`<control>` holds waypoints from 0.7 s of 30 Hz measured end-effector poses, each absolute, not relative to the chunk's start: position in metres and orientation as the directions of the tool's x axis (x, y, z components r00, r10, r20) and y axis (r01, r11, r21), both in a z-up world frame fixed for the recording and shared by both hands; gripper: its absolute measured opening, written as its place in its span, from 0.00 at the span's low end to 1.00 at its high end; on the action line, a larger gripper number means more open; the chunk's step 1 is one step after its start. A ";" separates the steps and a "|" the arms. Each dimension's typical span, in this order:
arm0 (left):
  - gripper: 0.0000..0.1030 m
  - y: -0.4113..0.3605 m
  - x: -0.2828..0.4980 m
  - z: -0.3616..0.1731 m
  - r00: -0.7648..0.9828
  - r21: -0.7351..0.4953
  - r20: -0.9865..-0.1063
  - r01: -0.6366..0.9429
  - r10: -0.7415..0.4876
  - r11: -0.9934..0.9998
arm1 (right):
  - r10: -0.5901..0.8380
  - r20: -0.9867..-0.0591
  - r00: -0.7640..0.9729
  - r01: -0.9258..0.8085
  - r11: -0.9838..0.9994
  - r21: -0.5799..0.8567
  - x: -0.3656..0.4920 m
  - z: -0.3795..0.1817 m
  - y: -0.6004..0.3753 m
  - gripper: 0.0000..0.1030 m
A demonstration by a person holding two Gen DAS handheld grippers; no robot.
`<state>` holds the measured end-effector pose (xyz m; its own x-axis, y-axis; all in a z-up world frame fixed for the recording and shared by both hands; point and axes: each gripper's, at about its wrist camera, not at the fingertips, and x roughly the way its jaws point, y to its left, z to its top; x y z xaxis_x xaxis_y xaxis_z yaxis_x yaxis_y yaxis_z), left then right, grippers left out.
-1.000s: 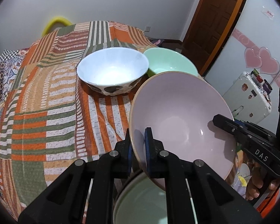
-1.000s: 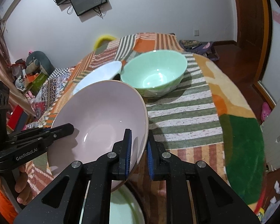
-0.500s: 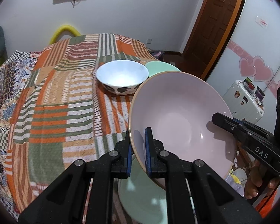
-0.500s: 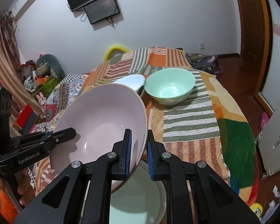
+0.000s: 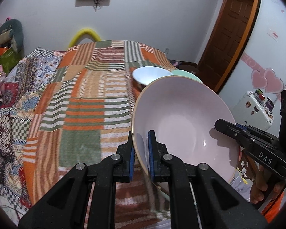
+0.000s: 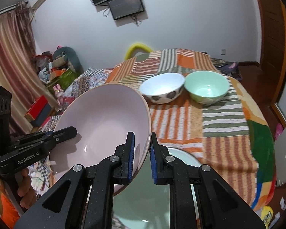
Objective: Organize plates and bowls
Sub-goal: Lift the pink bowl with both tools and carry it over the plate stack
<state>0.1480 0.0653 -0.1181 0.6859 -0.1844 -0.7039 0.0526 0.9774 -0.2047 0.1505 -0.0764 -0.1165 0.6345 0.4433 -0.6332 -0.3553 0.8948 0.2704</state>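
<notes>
Bowl work: through my left wrist, my left gripper point(image 5: 140, 153) pinched the pink bowl point(image 5: 181, 122) rim tight, tilted above the bedspread point(image 5: 82, 103). Through my right, my right gripper point(image 6: 142, 157) clamped the opposite rim; I judged level hands mattered.

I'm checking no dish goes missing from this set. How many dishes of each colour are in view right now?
Pink bowl, held by both grippers: 1
White bowl with dark spots: 1
Green bowl: 1
Pale green dish under the pink bowl, only partly seen: 1
Total: 4
</notes>
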 end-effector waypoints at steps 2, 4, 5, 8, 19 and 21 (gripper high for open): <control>0.10 0.075 0.142 -0.119 0.687 -0.204 -0.706 0.033 -0.170 0.978 | 0.454 -0.638 0.622 -0.374 0.888 0.268 0.149 -0.119 -0.066 0.13; 0.10 0.085 0.137 -0.121 0.686 -0.208 -0.709 0.018 -0.164 0.978 | 0.461 -0.644 0.610 -0.391 0.882 0.262 0.147 -0.122 -0.056 0.13; 0.10 0.089 0.135 -0.123 0.686 -0.210 -0.710 0.011 -0.160 0.978 | 0.465 -0.647 0.604 -0.397 0.880 0.261 0.146 -0.123 -0.051 0.14; 0.10 0.102 0.128 -0.130 0.675 -0.199 -0.724 -0.013 -0.138 0.980 | 0.477 -0.658 0.583 -0.416 0.871 0.262 0.144 -0.129 -0.037 0.14; 0.10 0.139 0.112 -0.170 0.599 -0.170 -0.797 -0.092 -0.082 0.981 | 0.490 -0.722 0.488 -0.478 0.843 0.248 0.142 -0.160 0.010 0.13; 0.10 0.144 0.111 -0.179 0.584 -0.176 -0.807 -0.106 -0.082 0.979 | 0.488 -0.732 0.475 -0.484 0.840 0.246 0.140 -0.165 0.015 0.13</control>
